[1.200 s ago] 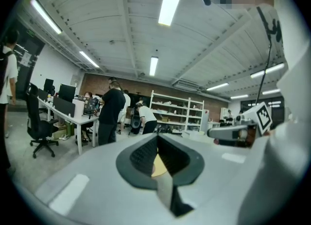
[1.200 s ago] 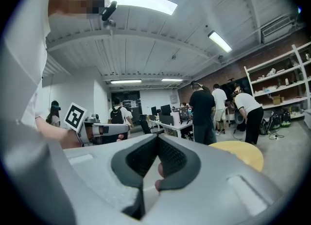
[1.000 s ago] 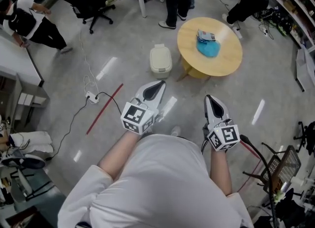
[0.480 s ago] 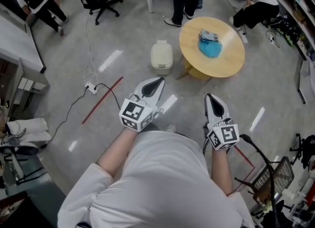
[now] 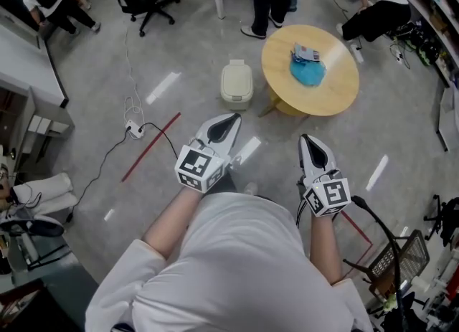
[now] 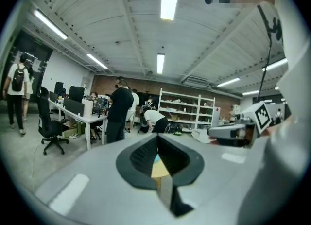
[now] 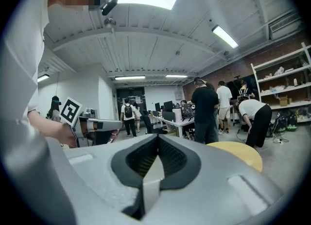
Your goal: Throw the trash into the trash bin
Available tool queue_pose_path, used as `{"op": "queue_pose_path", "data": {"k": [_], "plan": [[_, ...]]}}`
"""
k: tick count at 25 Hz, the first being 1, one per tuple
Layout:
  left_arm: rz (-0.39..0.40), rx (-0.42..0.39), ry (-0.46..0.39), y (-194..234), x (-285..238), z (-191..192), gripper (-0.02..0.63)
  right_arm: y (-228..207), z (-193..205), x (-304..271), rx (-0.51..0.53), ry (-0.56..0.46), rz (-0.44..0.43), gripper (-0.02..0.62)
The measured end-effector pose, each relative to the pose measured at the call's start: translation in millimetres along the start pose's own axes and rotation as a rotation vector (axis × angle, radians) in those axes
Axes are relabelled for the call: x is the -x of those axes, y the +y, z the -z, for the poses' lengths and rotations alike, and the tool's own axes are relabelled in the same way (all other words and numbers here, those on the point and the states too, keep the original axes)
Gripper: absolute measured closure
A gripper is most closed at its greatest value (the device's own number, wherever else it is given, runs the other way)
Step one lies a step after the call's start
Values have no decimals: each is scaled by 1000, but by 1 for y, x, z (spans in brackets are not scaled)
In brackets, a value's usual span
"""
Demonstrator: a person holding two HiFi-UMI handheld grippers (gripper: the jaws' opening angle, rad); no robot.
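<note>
Fingers point(image 5: 221, 131) clenched empty, L gripper point(image 5: 235, 118) & R gripper point(image 5: 306, 141) | barely shifted in 1s | far blue trash point(image 5: 307, 72) untouched, pickup pending.

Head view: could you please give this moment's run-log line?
left gripper: shut | right gripper: shut | trash: on round table | trash bin: beside it

both bare forearms point(image 5: 172, 219) stretched forward, side by side. the left gripper point(image 5: 228, 121) and the right gripper point(image 5: 310, 144) pointed ahead, nearly level, each with jaws pressed together.
</note>
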State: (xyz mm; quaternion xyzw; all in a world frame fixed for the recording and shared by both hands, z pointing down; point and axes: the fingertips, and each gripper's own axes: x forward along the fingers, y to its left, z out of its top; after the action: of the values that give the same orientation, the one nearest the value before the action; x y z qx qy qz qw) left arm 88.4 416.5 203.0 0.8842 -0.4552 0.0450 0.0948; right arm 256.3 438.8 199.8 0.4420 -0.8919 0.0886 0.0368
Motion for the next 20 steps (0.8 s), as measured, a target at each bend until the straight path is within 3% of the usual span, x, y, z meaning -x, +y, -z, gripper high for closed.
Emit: {"op": "queue_pose_path", "data": {"k": [20], "plan": [[103,-12,41,117,-85,-14,603,-28,-18,-131,-14,5,83,594]]}}
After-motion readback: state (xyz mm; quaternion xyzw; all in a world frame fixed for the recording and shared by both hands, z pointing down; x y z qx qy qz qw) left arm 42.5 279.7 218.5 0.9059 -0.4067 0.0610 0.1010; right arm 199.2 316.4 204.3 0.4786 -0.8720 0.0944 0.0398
